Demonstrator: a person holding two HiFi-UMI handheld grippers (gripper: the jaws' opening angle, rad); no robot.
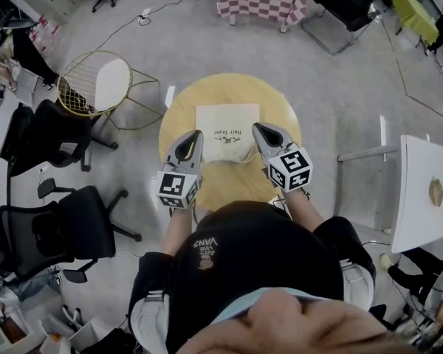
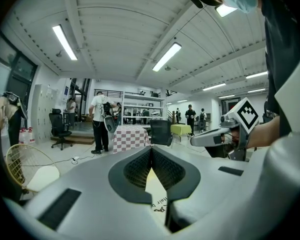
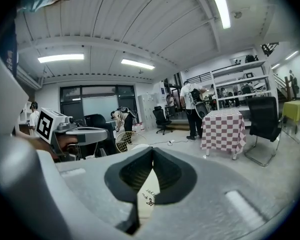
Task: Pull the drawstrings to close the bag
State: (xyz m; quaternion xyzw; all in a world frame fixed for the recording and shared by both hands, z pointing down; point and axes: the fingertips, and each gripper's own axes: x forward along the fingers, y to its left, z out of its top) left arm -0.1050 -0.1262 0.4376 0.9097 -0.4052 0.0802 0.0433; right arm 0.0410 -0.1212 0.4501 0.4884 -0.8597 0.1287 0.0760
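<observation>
**Item:** cream cloth drawstring bag [image 1: 227,122] with dark print, lying flat on the round pale wooden desk [image 1: 179,116].

**Position:** directly ahead of and between both tools. Its left edge is just inboard of the left tool [image 1: 198,133] and its right edge just inboard of the right tool [image 1: 255,126]. Neither hand is nearer.

**Cords:** thin dark drawstring cords [image 1: 241,153] lie loose at the bag's near edge, behind both tips and closer to the right tool.

**Tool state:** the left tool is clenched, pads meeting at the tips. The right tool is likewise clenched. No cord is visible between either pair of pads. Whether a thin one is pinched cannot be told.

**Axis:** the bag's near edge runs crosswise from tool to tool. Closing it would likely call for pulling outward along that line, once the cords are secured.
</observation>
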